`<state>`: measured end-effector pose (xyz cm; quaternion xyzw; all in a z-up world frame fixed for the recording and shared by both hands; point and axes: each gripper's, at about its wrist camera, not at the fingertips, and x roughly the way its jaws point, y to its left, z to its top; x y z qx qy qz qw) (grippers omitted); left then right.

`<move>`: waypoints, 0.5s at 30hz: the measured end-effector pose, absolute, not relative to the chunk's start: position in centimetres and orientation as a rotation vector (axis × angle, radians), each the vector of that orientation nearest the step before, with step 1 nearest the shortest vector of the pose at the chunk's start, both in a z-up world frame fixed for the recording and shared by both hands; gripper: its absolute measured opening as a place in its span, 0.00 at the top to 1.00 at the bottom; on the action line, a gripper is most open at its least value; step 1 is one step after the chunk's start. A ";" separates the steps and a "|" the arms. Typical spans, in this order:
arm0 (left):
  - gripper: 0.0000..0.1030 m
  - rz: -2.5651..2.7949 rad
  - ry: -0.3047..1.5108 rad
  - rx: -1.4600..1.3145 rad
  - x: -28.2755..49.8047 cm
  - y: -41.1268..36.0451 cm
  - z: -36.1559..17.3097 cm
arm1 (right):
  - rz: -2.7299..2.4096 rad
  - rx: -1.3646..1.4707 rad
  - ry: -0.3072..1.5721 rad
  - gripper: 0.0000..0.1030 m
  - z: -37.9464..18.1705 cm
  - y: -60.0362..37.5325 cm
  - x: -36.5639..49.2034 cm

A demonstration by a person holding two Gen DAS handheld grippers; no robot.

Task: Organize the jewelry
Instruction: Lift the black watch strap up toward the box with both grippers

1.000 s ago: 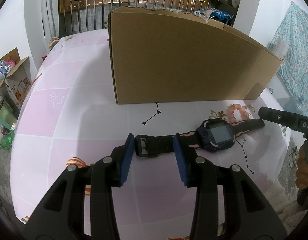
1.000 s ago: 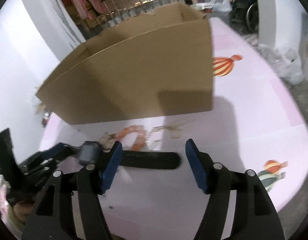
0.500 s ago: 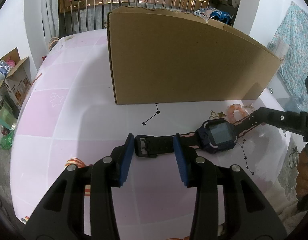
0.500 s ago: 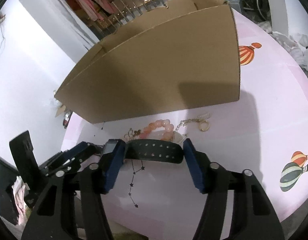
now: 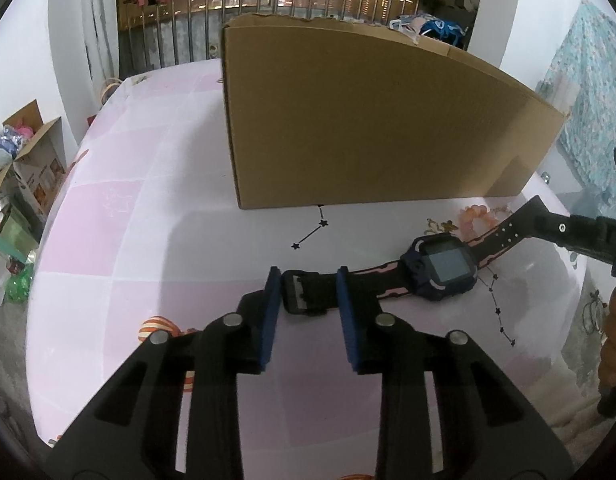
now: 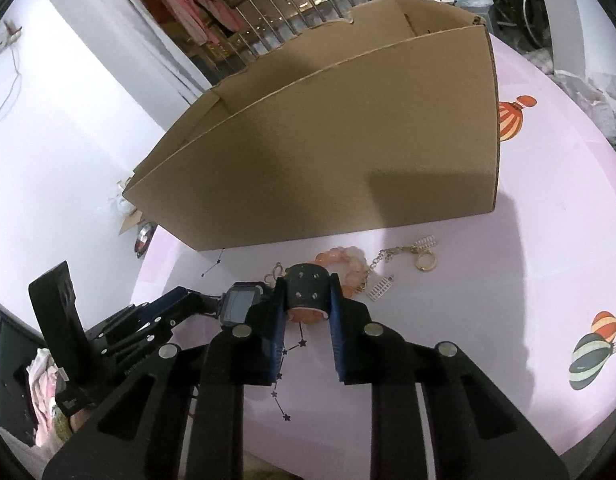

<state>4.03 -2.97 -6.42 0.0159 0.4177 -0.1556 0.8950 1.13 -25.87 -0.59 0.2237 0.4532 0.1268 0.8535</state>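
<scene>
Your left claw [image 5: 306, 292] has just been closing on the buckle end of the watch [image 5: 444, 268], low centre of the left wrist view; the pads bracket the strap, though firm contact is hard to confirm there. Your right claw [image 6: 306, 300] has just been closing too and now grips the holed strap end, curled up between its pads at frame centre. The watch body lies on the tabletop [image 5: 156, 240], in front of the cardboard box [image 5: 368, 120]. Risk: pulling the two ends apart may slip the strap free. The bead bracelet [image 6: 348, 260] and gold chain [image 6: 408, 254] lie just beyond and could snag.
</scene>
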 end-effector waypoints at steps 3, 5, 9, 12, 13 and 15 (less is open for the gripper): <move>0.82 -0.323 0.872 0.007 4.2 -2.5 -6.4 | 0.269 0.466 0.951 0.81 -0.5 -25.9 1.1; 0.85 -0.324 0.876 -0.020 4.4 -2.1 -6.4 | 0.271 0.465 0.948 0.81 -0.3 -26.1 1.1; 0.91 -0.332 0.883 -0.058 4.5 -1.4 -6.2 | 0.280 0.459 0.935 0.82 -0.1 -26.0 0.9; 0.94 -0.337 0.885 -0.080 4.5 -1.0 -6.1 | 0.286 0.456 0.926 0.82 0.2 -26.0 0.8; 0.94 -0.338 0.883 -0.084 4.4 -1.0 -6.1 | 0.289 0.455 0.922 0.83 0.2 -26.0 0.8; 0.94 -0.338 0.877 -0.078 4.2 -1.1 -6.0 | 0.295 0.452 0.916 0.83 0.4 -26.0 0.6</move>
